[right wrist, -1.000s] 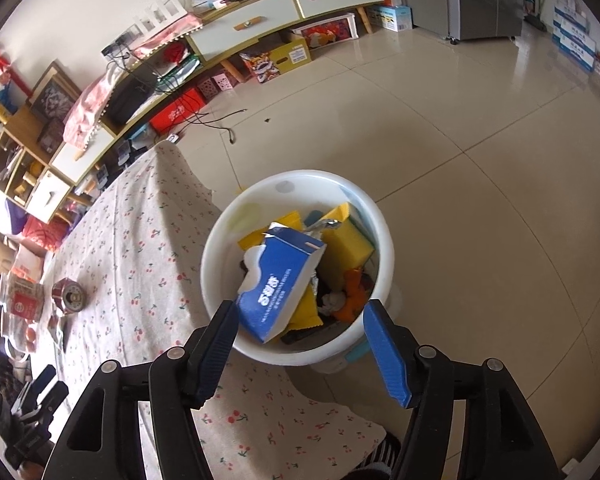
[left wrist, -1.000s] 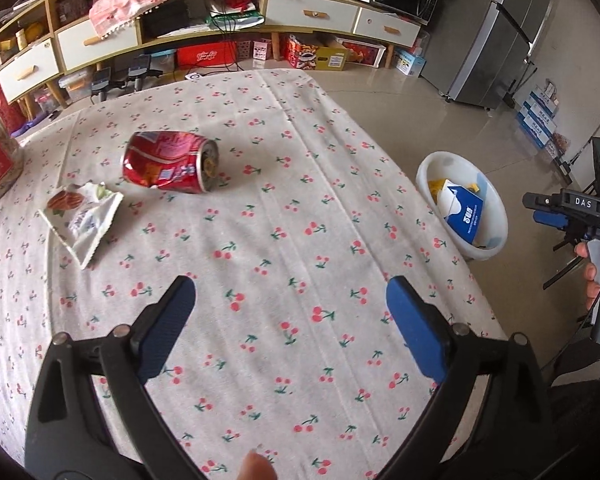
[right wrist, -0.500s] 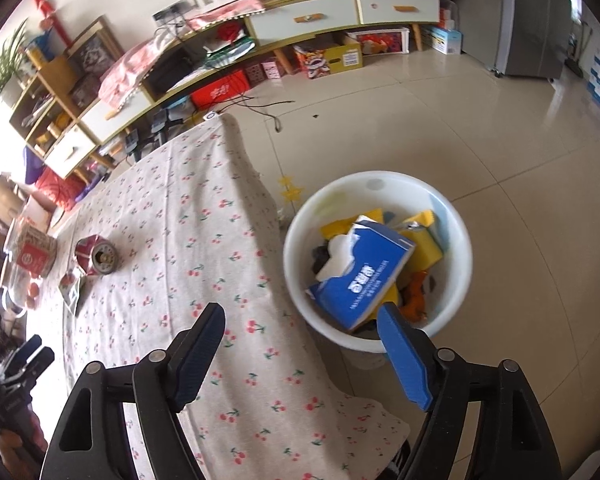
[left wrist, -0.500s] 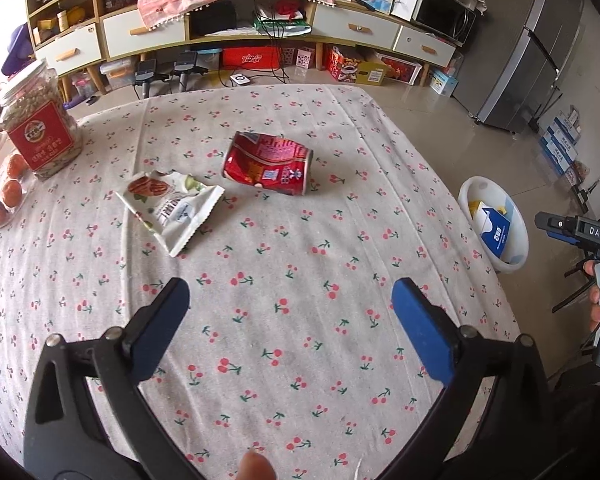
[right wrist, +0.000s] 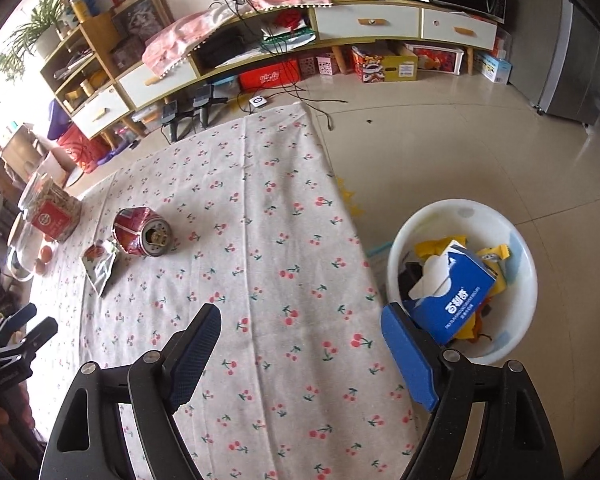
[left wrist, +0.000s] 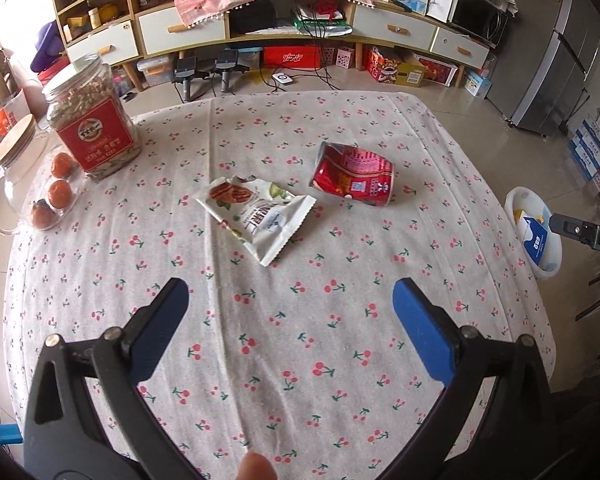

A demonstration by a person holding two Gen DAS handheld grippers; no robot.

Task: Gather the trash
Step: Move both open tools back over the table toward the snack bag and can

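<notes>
the white bin (right wrist: pixel 516 236) is partly hidden behind the right gripper (right wrist: pixel 302 322)'s blue pad. that gripper's jaws are opening, empty, over the tablecloth (right wrist: pixel 260 200). the left gripper (left wrist: pixel 290 294) gapes wide, empty. the crushed red can (left wrist: pixel 352 174) lies at 1 o'clock from it, the snack wrapper (left wrist: pixel 256 210) at 12. earlier, both sat further left in the left wrist view.

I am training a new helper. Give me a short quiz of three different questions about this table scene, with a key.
1. True or false: the crushed red can stands upright.
2. What lies directly left of the can in the left wrist view: A) snack wrapper, B) tissue box, C) jar?
3. Fill in: the white bin stands on the ____.

Key: 1 false, it lies on its side. 2 A. 3 floor.
</notes>
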